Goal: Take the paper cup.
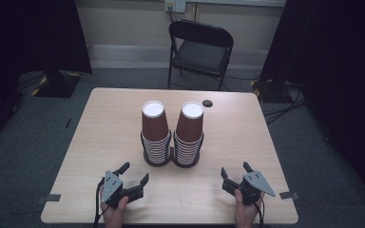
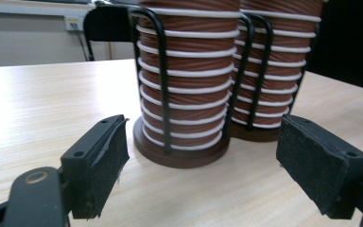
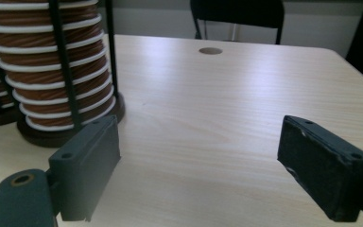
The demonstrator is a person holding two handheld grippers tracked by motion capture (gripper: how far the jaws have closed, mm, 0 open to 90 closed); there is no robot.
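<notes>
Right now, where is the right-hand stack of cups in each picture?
High view: the right cup stack stands mid-table, beside the left cup stack.
Left gripper view: it is upper right, behind the nearer stack.
Right gripper view: it is upper left, by the left jaw.
Shared landmark: the black wire rack around the cups.
</notes>
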